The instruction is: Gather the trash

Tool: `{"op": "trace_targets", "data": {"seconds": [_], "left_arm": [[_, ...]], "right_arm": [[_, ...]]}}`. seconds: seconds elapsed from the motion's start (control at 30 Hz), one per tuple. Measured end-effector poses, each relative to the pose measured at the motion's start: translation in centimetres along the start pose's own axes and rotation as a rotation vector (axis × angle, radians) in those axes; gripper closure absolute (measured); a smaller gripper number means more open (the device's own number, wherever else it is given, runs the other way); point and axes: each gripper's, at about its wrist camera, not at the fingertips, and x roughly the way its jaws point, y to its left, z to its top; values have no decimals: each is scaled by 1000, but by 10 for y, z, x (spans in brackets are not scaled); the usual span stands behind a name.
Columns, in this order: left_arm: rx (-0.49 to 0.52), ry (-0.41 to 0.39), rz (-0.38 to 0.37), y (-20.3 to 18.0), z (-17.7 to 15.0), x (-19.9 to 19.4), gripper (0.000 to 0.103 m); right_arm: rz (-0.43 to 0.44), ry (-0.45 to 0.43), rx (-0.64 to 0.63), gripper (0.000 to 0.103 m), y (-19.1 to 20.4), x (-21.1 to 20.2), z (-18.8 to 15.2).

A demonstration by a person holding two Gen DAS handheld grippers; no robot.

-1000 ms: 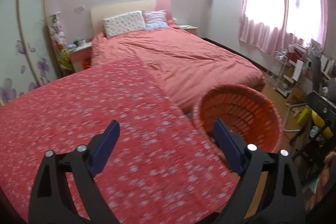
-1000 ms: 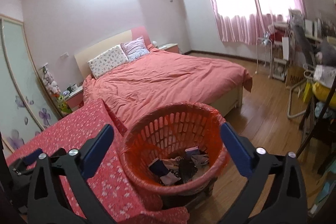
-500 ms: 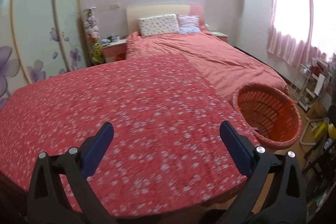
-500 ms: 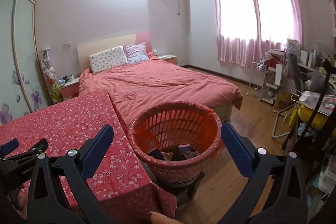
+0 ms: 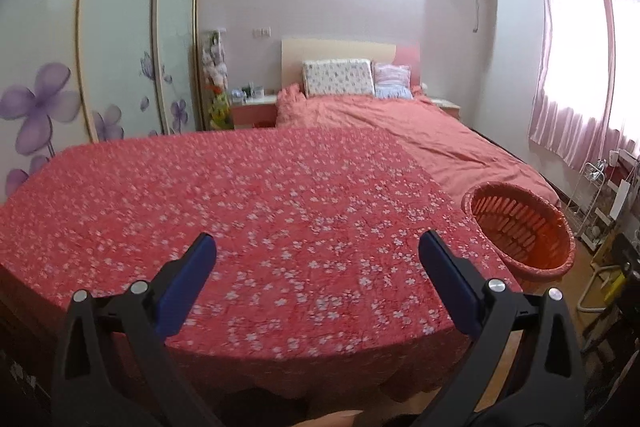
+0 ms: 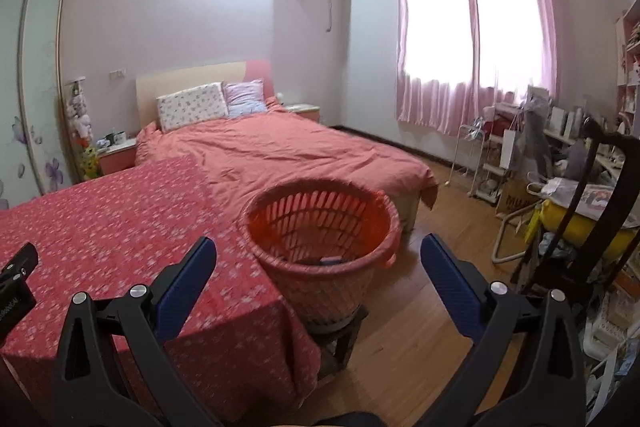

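since a second ago we have swung our left gripper (image 5: 316, 255) away from the orange laundry basket (image 5: 520, 231), which has slid to the right edge of its view, and the flowered red tablecloth (image 5: 248, 211) now fills the frame. our right gripper (image 6: 316, 255) has drawn back too, so the basket (image 6: 320, 223) sits lower and further ahead of it, on a small dark stool (image 6: 340, 339) just beside the table's corner. both tongs stand spread wide with nothing between the blue pads (image 5: 188, 287).

a few dark scraps show at the bottom of the basket; the cloth looks bare, with no trash visible on it. we judge the collecting is done or nearly so. next we should scan for any leftover piece; if none turns up, we pull both hands clear.
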Motion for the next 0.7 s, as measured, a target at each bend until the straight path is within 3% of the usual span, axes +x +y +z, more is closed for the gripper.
{"op": "trace_targets", "data": {"seconds": [0.17,0.7], "left_arm": [[-12,-17,9,7,-7,-12,4],[-65,88,-3,20,-24,-2,4]], "right_arm": [[-12,6,-27,2,11,-7,-6],[5,89,-34,2,24,-8,-18]]}}
